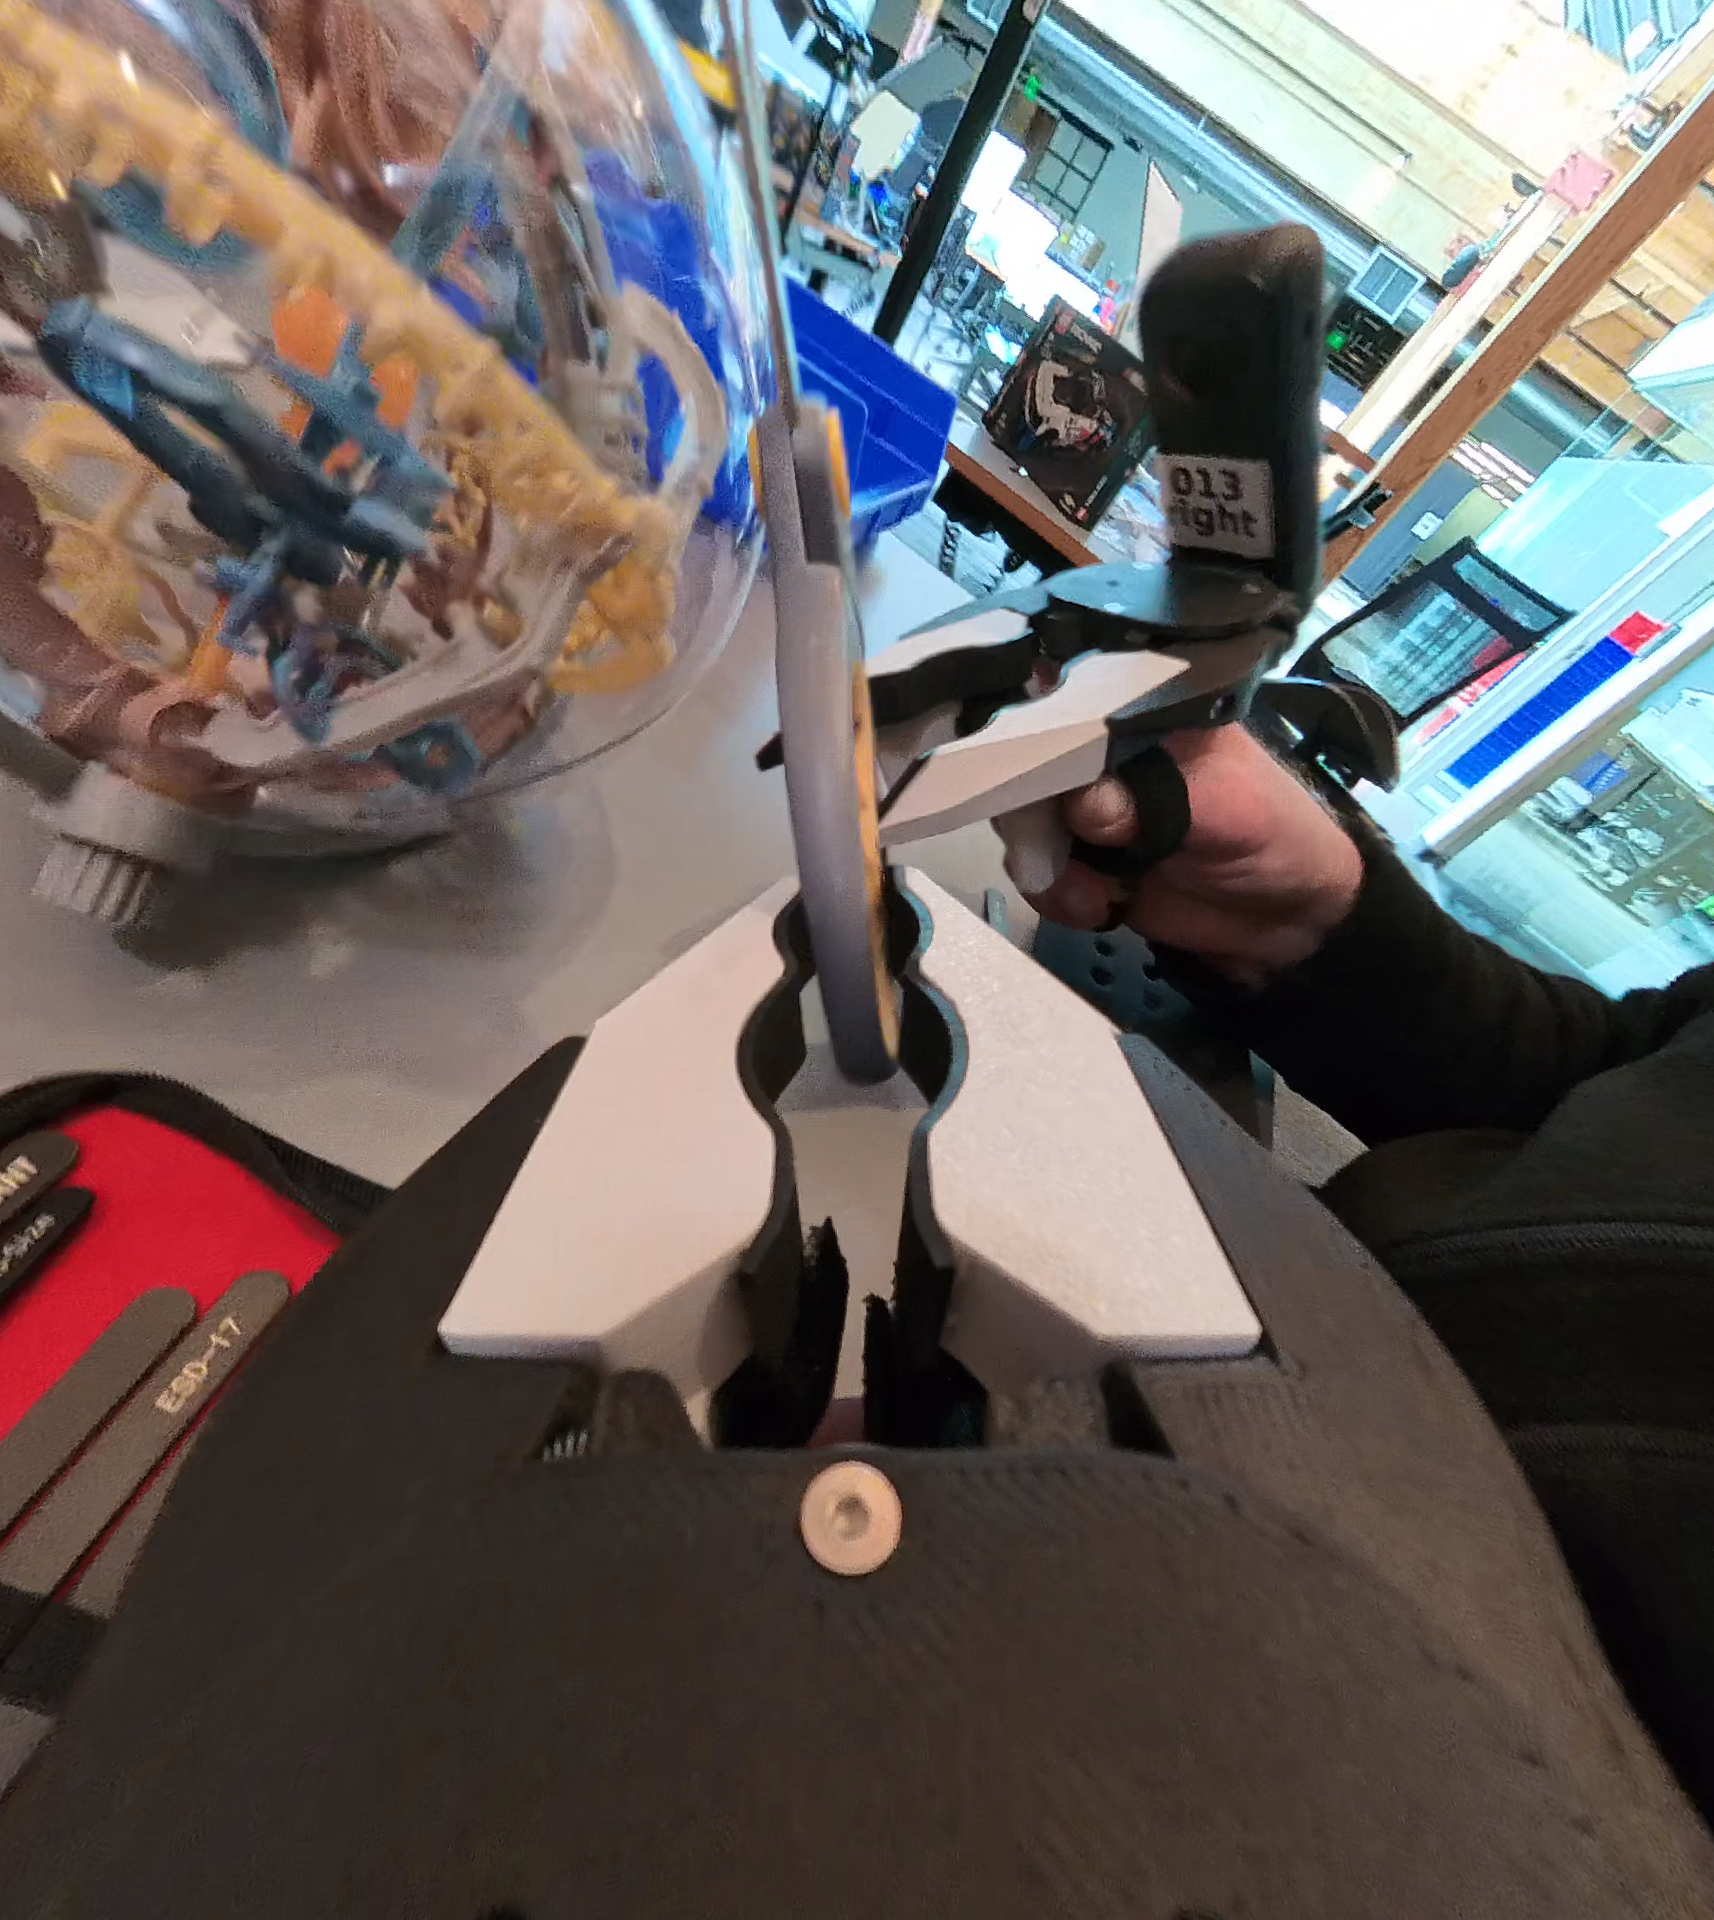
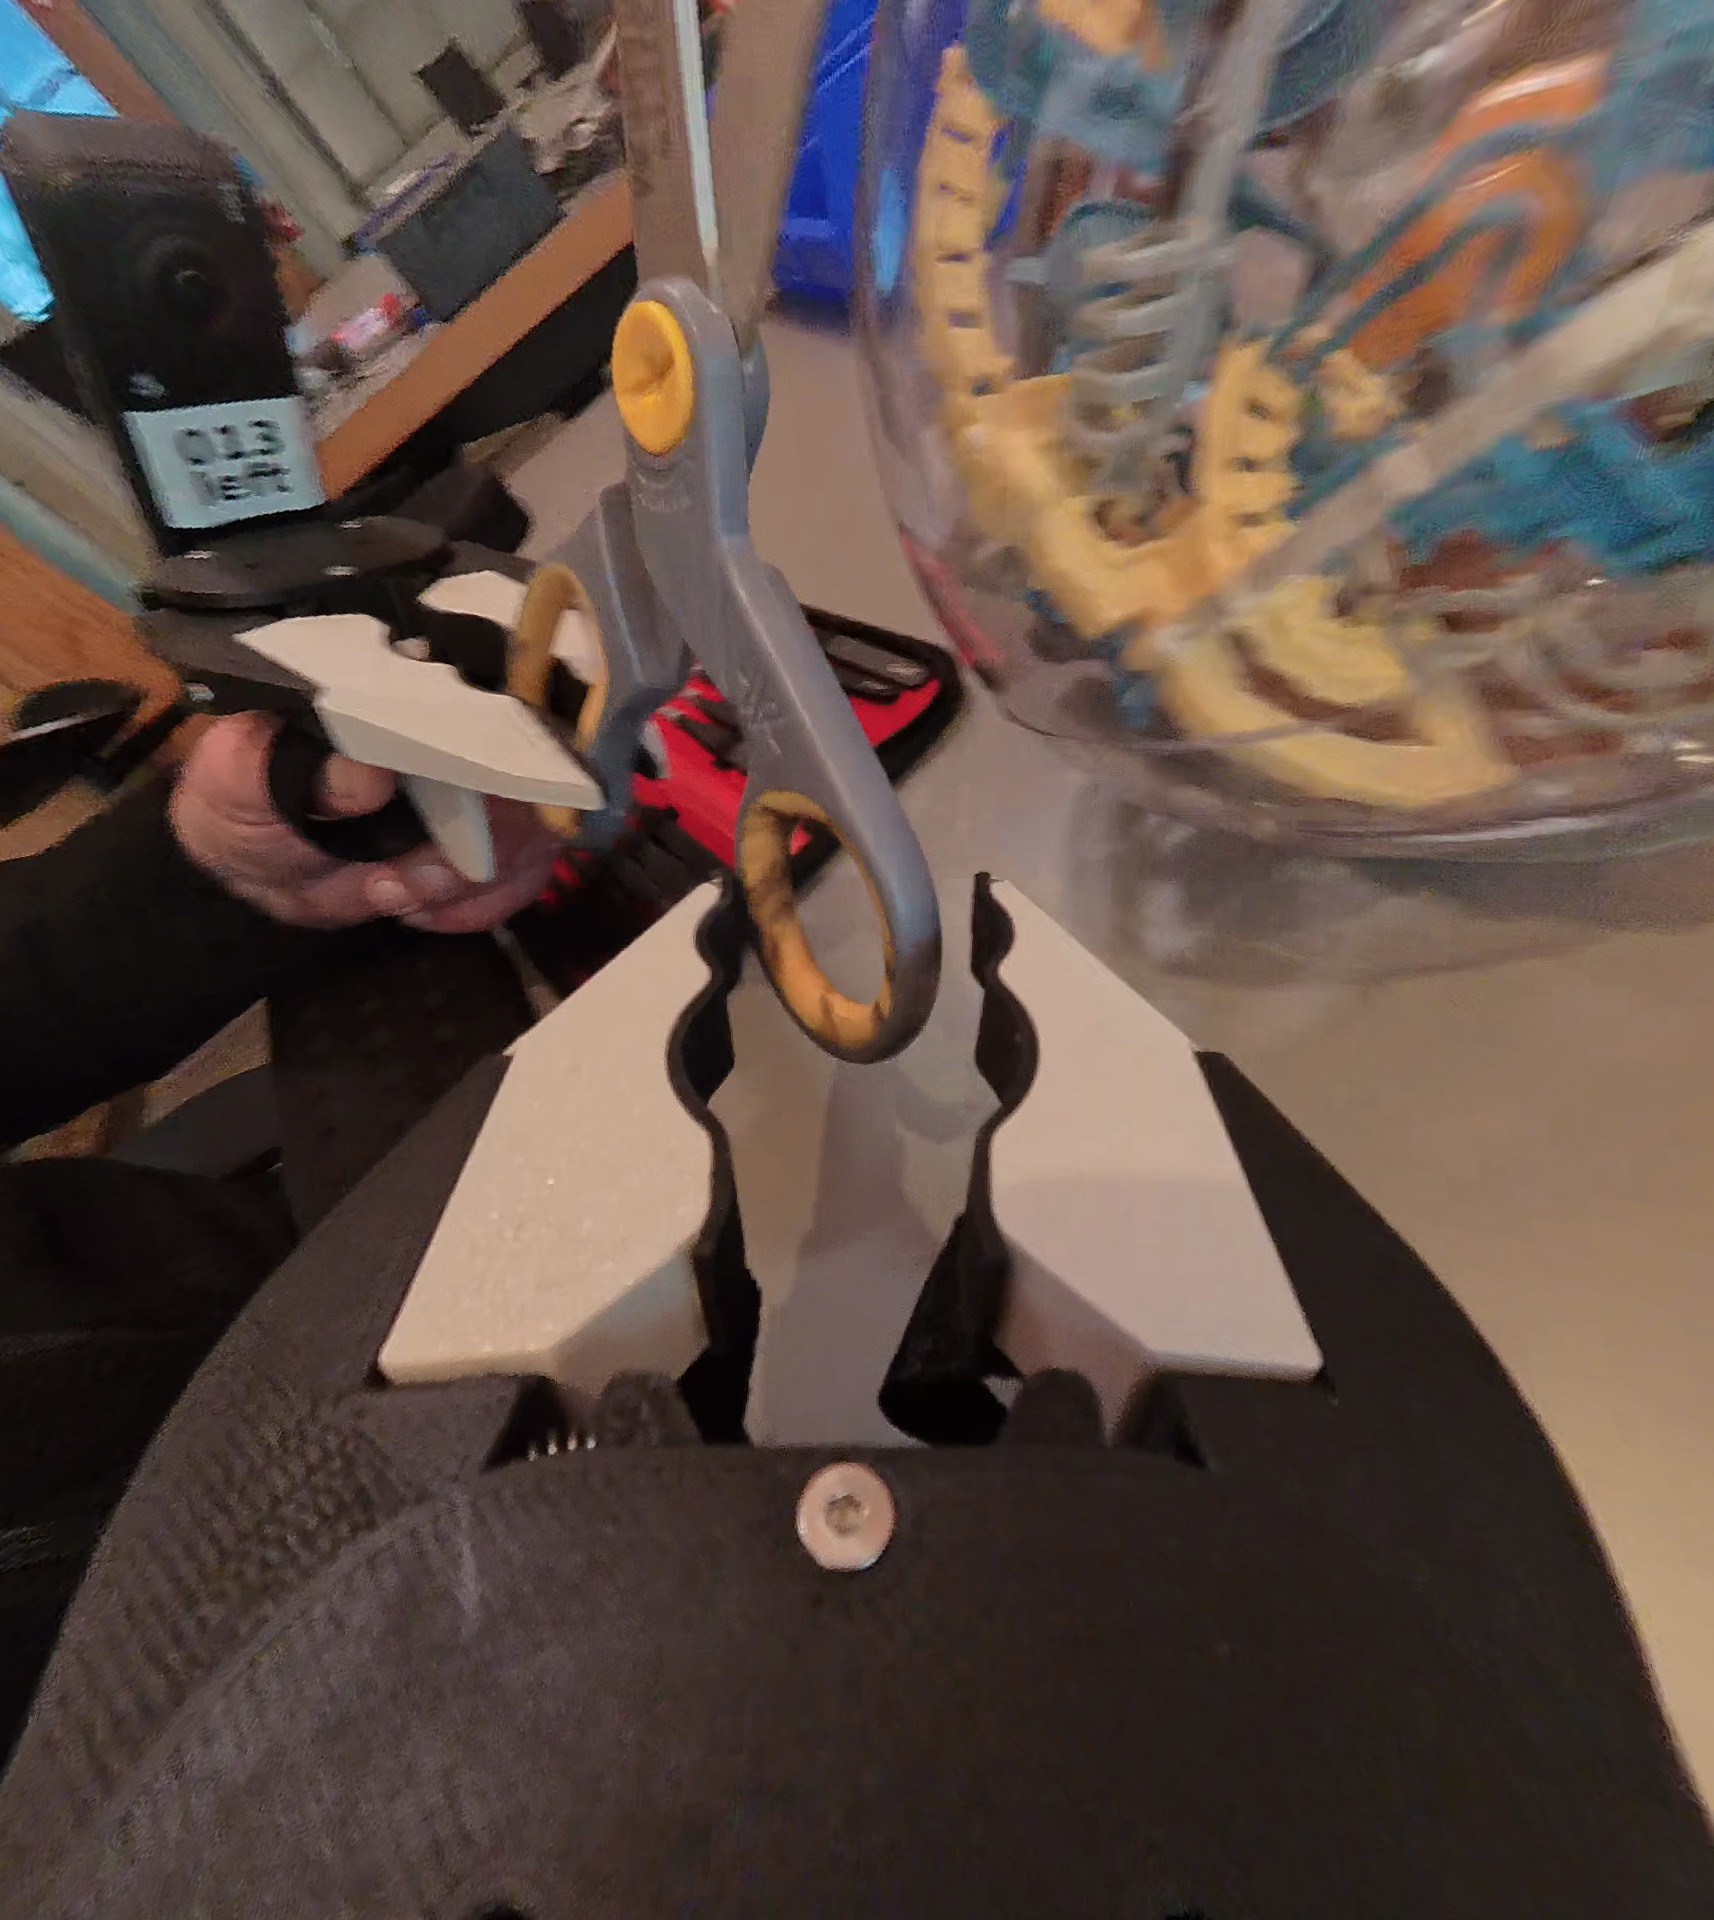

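White printed labels (image 1: 1214,501) sit on both black camera housings (image 2: 157,260); pale lettering marks black tweezers (image 1: 209,1361) in a red case (image 1: 198,1195).

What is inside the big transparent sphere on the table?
Inside the transparent sphere are tangled plastic tracks in yellow, blue, orange and brown, like a maze. Blur hides finer parts. The scissors, held by the left gripper, cover part of its edge.

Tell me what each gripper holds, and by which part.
The left gripper is shut on the scissors, gripping one handle loop. The right gripper is open around the other loop, not gripping it.
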Available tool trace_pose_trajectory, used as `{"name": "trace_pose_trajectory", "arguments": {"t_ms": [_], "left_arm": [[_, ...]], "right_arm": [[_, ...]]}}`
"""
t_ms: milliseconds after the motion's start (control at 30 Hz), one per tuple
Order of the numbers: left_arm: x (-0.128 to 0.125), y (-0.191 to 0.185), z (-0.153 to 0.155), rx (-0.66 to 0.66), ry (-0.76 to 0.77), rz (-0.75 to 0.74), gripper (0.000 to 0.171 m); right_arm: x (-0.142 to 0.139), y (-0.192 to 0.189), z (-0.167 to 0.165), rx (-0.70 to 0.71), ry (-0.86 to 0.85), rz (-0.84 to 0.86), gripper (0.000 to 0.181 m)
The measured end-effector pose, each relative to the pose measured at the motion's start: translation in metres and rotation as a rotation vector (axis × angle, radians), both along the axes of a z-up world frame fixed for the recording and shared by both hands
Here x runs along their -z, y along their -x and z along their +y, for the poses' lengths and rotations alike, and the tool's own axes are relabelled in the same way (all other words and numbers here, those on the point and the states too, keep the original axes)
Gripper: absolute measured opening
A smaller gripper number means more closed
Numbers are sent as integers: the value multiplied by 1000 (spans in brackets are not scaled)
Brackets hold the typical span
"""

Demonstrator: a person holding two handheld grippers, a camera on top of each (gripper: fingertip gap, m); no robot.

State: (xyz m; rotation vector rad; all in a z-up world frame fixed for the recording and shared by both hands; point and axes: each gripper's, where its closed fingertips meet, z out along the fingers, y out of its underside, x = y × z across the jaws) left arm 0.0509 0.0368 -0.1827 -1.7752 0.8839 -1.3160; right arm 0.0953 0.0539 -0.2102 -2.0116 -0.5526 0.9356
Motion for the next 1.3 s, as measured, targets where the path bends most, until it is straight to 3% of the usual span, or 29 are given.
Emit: {"name": "trace_pose_trajectory", "arguments": {"t_ms": [133, 233, 333, 467, 633, 900, 1067, 1300], "left_arm": [[-14, -4, 2, -52, -67, -12, 9], [-12, -12, 0, -87, -93, 10, 8], [-20, -16, 0, -125, -130, -4, 8], [-49, -17, 2, -185, -197, -68, 8], [-81, -35, -9, -204, -377, -60, 8], [-113, -59, -14, -237, -516, -86, 8], [-129, -68, -18, -250, -562, -144, 8], [-142, -80, -30, -257, -654, -226, 10]], "right_arm": [[-14, -30, -6, 144, -139, -97, 54], [-25, -19, -33, 73, -135, -41, 47], [-23, 5, -67, -70, 23, 124, 51], [-31, 21, -93, -132, 169, 390, 59], [-60, 37, -89, -177, 221, 749, 69], [-92, 62, -91, -339, 224, 984, 80], [-115, 29, -70, -277, 134, 1188, 75], [-135, -2, -62, -228, 34, 1339, 87]]}}
